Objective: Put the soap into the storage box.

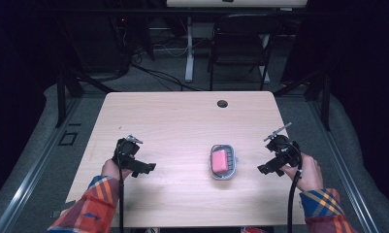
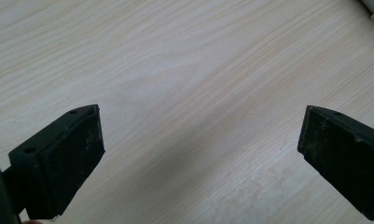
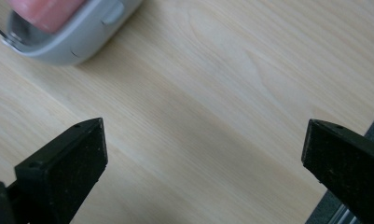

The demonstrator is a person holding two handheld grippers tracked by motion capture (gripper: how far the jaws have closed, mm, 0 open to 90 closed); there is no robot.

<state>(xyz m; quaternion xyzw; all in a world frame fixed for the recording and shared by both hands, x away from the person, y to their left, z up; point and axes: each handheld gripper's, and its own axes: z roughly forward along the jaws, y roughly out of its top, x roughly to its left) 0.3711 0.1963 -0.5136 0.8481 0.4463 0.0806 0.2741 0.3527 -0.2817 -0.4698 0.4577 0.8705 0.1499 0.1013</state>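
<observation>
Left gripper: held above the table, to the left of the grey dish and well apart from it, jaws pointing toward the dish. In the left gripper view the left gripper has its two black jaws spread wide, with bare wood grain between them; nothing is gripped. A small white edge shows at the top right corner of that view; it is too small to identify.

Right gripper: held to the right of the dish, near it but not touching, jaws pointing toward the dish. In the right gripper view the right gripper is likewise wide open and holds nothing; only tabletop lies between the jaws.

Dish: a grey, rounded container resting on the table, between the two grippers and nearer the right one. A pink block lies inside it. In the right gripper view the dish appears at upper left, beyond the jaws, with the pink block partly visible inside.

Person: the left hand and the right hand each grasp a gripper; both sleeves are plaid. A black cable trails from each gripper toward the near edge of the table.

Beyond the table, on the far side from the dish, stands a dark folding chair.
</observation>
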